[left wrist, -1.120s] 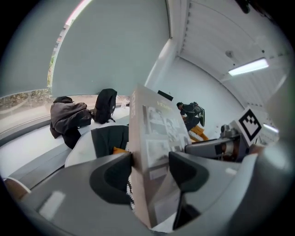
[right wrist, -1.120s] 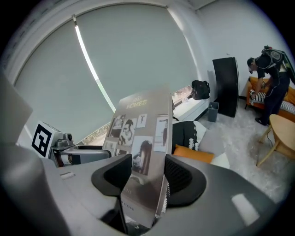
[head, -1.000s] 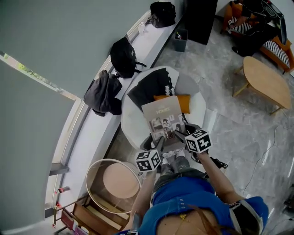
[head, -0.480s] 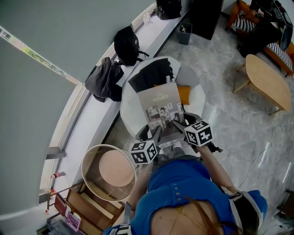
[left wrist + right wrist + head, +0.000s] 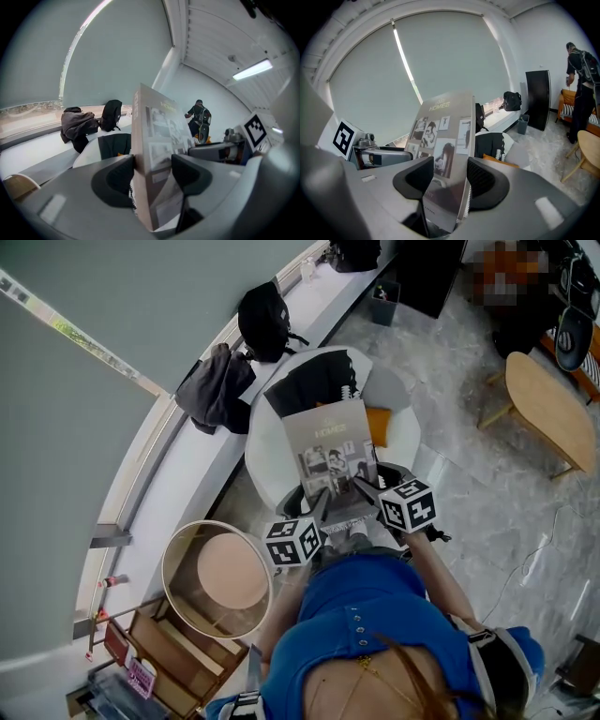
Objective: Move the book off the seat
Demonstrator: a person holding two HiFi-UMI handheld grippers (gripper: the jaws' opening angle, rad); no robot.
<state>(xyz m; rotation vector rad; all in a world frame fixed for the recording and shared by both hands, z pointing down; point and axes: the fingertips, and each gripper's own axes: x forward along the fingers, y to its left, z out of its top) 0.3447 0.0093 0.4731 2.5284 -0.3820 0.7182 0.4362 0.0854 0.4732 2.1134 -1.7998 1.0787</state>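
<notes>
A grey book [image 5: 331, 454] with photos on its cover is held up off the round white seat [image 5: 267, 470], tilted upward. My left gripper [image 5: 322, 506] is shut on its lower left edge, and my right gripper [image 5: 361, 491] is shut on its lower right edge. In the left gripper view the book [image 5: 154, 145] stands edge-on between the jaws of the left gripper [image 5: 151, 173]. The right gripper view shows the cover [image 5: 443, 140] facing the camera, pinched near the bottom by the right gripper [image 5: 446, 180]. A black garment [image 5: 309, 390] and an orange cushion [image 5: 376, 426] lie on the seat.
A long white window ledge [image 5: 202, 465] carries a dark jacket [image 5: 211, 385] and a black backpack [image 5: 262, 320]. A round side table [image 5: 220, 573] stands at lower left, a wooden oval table [image 5: 553, 413] at right. A person [image 5: 581, 89] stands far right.
Both grippers have kept hold of the book, which now stands a little higher and steeper above the seat. The head view has shifted slightly.
</notes>
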